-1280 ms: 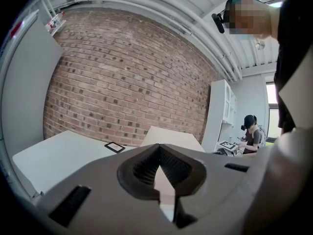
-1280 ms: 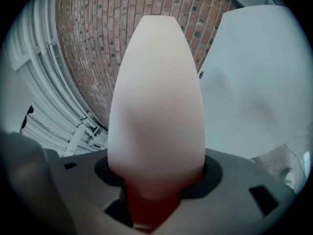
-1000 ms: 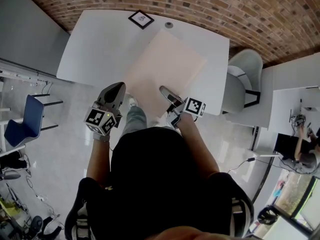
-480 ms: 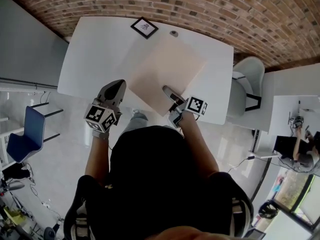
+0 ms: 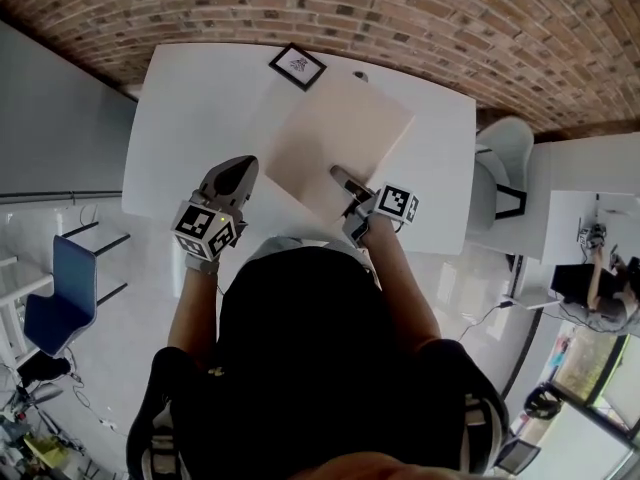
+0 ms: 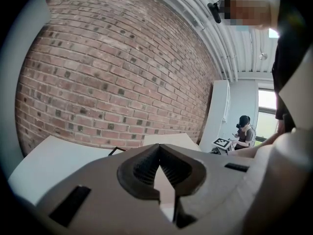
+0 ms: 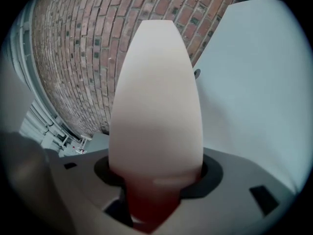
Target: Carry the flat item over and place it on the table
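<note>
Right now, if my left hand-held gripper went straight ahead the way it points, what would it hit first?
Probably the beige board, whose edge sits just beyond the left hand-held gripper. Depth is unclear, so it might instead pass beside the board and reach the brick wall.

Board point(image 5: 340, 148) over tbl point(image 5: 190, 118), frame point(image 5: 297, 66) behind (far edge)

Left half of the worktop point(image 5: 175, 118) bare — open passage. The flat board point(image 5: 340, 138) covers the centre. A framed card point(image 5: 297, 66) stands at the far edge by the brick wall point(image 5: 420, 8); a grey chair point(image 5: 500, 148) flanks the right end.
</note>
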`<state>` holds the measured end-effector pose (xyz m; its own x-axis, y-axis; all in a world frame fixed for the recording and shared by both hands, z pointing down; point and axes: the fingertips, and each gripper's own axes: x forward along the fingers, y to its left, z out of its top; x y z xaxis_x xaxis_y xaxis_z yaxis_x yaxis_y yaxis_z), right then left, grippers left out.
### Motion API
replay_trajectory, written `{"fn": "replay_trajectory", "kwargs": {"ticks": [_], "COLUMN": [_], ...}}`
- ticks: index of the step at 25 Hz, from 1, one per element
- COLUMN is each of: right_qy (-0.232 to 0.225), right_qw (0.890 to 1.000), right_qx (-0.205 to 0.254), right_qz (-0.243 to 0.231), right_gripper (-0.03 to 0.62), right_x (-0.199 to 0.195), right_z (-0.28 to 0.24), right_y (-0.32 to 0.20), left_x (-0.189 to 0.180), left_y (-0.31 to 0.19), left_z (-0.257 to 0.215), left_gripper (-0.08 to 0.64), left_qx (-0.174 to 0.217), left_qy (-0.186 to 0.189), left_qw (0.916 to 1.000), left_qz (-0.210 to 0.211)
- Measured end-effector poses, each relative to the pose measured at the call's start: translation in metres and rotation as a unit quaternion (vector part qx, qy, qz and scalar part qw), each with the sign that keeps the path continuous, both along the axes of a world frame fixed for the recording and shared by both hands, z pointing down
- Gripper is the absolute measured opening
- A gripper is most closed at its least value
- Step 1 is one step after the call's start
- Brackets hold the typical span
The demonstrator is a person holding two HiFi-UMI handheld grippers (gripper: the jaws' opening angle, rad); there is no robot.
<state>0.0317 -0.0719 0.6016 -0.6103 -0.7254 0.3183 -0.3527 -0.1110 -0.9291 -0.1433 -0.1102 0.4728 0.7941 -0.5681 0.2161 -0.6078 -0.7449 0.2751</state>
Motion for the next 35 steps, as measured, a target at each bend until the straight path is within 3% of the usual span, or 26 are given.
{"fn": "replay_trajectory", "kwargs": {"ticks": [11,24,28,35], "right_qy": [0.016,0.044,0.025,0.0], "right_qw": [0.998,0.992,0.992,0.995], "right_qx": [-0.058,-0.092,-0.091,-0.079], "right_qz": [-0.018,-0.072,-0.084,-0.065], "right_gripper": [0.282,0.293,0.298,0.304], "right_x": [0.016,0.074,0.084,0.103], "right_z": [0.031,0.068,0.075,0.082], "right_y": [-0.041,-0.082,-0.095,-0.113], "left_x": [-0.005,0.028,0.038,0.051], "left_y": [-0.03,-0.03,-0.025,-0.021], "left_z": [0.016,0.024,0.027,0.033], "left_gripper": [0.003,0.003,0.003,0.003], "left_qx": [-0.023,-0.046,-0.053,-0.063], "left_qy": [-0.011,-0.042,-0.049,-0.061], "left_qw": [0.9997,0.9967,0.9951,0.9922], "left_qz": [0.006,-0.052,-0.068,-0.089]}}
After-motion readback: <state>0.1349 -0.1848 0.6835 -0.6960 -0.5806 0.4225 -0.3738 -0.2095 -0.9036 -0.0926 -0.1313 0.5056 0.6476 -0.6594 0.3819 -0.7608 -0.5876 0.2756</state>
